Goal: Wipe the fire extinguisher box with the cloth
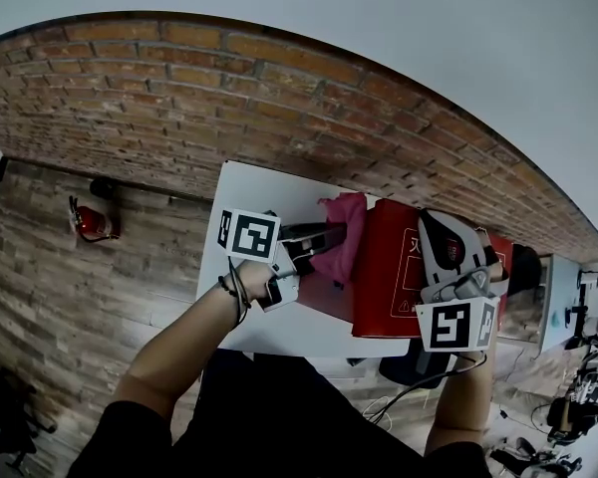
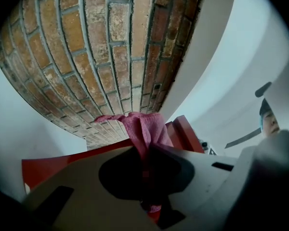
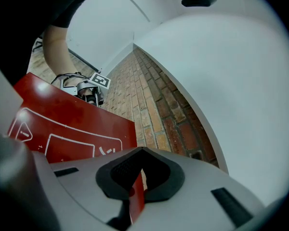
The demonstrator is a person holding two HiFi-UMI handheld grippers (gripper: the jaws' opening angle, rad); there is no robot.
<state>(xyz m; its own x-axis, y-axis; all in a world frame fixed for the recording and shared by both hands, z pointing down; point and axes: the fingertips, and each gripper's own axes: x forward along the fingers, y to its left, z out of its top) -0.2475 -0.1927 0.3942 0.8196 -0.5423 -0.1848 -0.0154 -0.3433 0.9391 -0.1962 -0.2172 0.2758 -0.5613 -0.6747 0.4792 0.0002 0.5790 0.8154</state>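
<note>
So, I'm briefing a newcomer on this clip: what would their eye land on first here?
The glossy red metal fire extinguisher box with white line markings dominates the right side of the white table, its edge clamped in the right gripper. Beside it on the left, a crumpled pink cloth is pinched in the left gripper, bright against the brick surface.

Left tool [image 1: 331,237] and right tool [image 1: 439,229] both clamped, reaching forward.
</note>
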